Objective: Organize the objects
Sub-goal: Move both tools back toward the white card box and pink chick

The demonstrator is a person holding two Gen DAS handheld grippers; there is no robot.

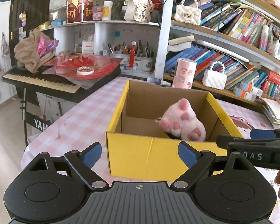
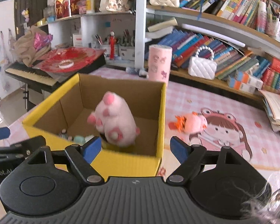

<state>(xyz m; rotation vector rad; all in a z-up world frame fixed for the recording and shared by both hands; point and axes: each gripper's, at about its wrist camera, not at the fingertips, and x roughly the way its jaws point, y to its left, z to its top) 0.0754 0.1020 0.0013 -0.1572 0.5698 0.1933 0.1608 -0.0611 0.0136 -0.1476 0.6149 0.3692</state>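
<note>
Pink and white squares cover the table (image 1: pixel 80 115), and far to the left, past its edge, a black keyboard (image 1: pixel 41 80) holds a brown blanket (image 1: pixel 30 54), some red paper and a roll of tape (image 1: pixel 85 70). Moving right, a yellow cardboard box (image 1: pixel 145 155) sits on the table with its top open. Inside it is a fluffy pink pig toy (image 1: pixel 183 121), tipped over with its pink feet sticking up, leaning near the right wall of the box. A few small things lie on the box floor beside the pig in the right wrist view, too small to tell apart. The left claw (image 1: pixel 139 154) is spread wide in front of the box with nothing between its blue pads (image 1: pixel 92 154). The right claw (image 2: pixel 133 148) is spread wide too, and it holds nothing; the near right corner of the box shows between its fingers. Behind the box stands a tall pink cup (image 2: pixel 160 64). Further right, a small pink toy (image 2: pixel 193 122) with orange bits lies on the table, well apart from the box. A white purse (image 2: pixel 202 68) sits on the book shelf at the back.
</note>
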